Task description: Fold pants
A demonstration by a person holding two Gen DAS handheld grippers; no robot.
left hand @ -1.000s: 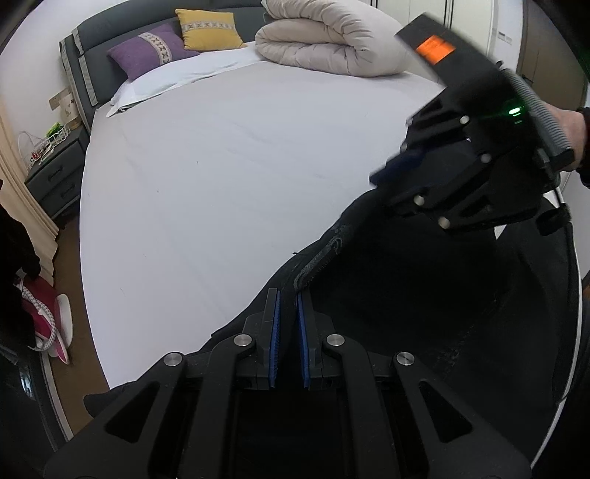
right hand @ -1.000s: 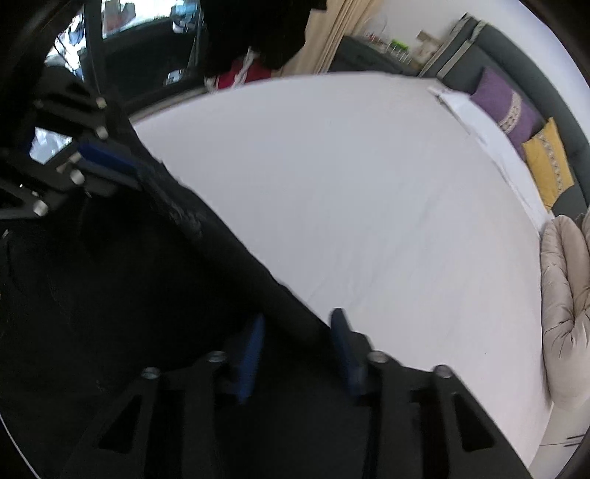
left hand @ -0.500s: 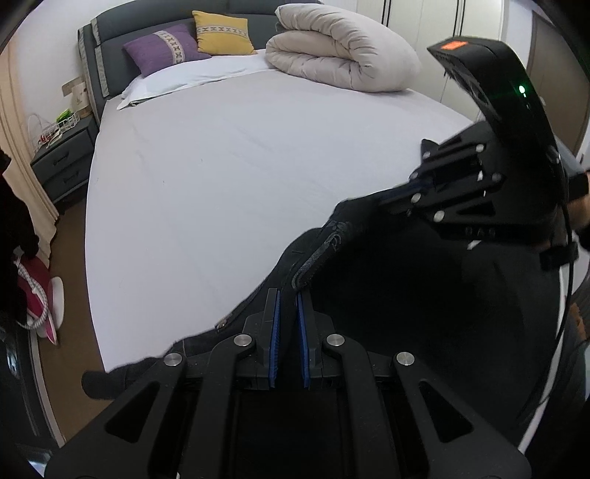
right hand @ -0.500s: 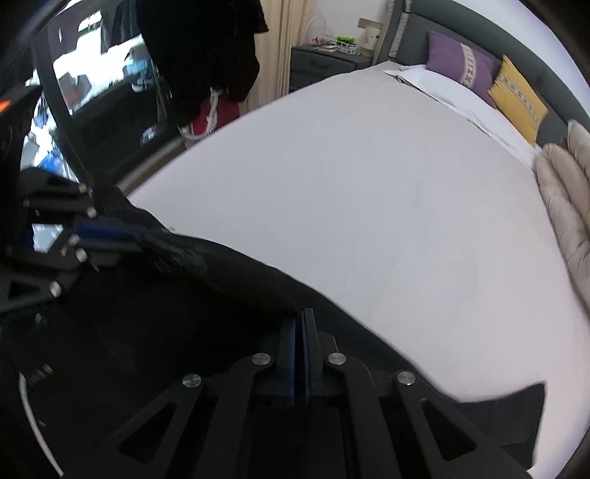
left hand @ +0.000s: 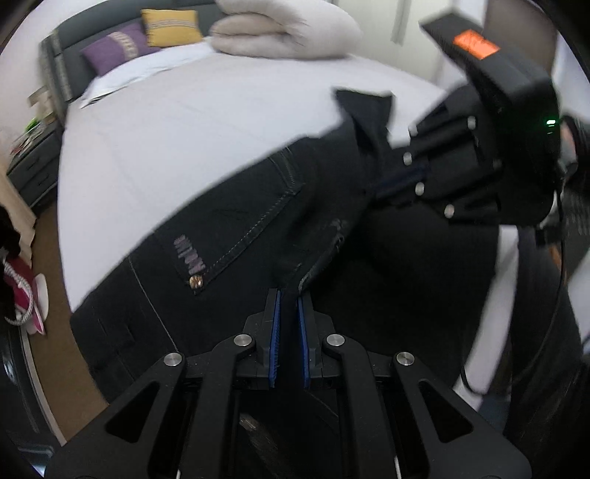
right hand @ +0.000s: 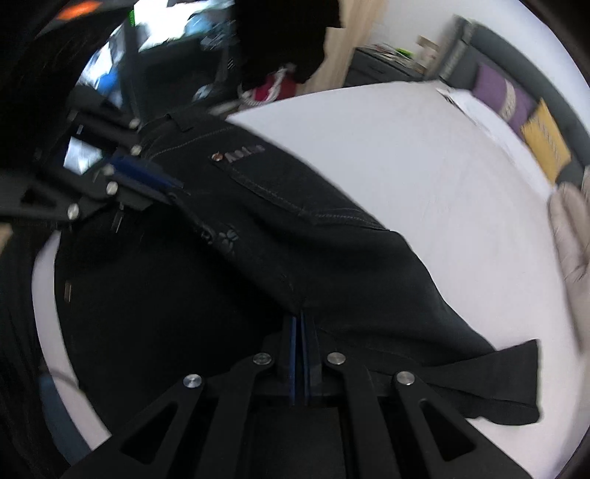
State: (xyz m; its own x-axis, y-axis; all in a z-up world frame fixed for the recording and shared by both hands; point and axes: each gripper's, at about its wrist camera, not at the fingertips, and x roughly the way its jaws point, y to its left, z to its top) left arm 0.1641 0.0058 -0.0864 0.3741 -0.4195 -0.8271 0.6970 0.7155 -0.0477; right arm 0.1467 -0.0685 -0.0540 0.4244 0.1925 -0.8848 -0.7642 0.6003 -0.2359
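Black pants (left hand: 236,221) with grey stitching and a back pocket hang stretched between my two grippers above the white bed (left hand: 177,121). My left gripper (left hand: 288,294) is shut on the waistband edge. My right gripper (right hand: 299,320) is shut on the fabric further along; it also shows in the left wrist view (left hand: 402,184). In the right wrist view the pants (right hand: 295,206) run from my left gripper (right hand: 155,184) to my right one, with a leg end (right hand: 509,372) trailing on the bed (right hand: 424,154).
A folded beige duvet (left hand: 284,33), purple pillow (left hand: 114,48) and yellow pillow (left hand: 169,22) lie at the headboard. A dark nightstand (left hand: 29,165) stands left of the bed. Red and white items (left hand: 22,294) lie on the brown floor.
Both grippers have lifted the pants up off the bed, so the back pocket side now faces the cameras. My right gripper, open a second ago, has closed on the fabric.
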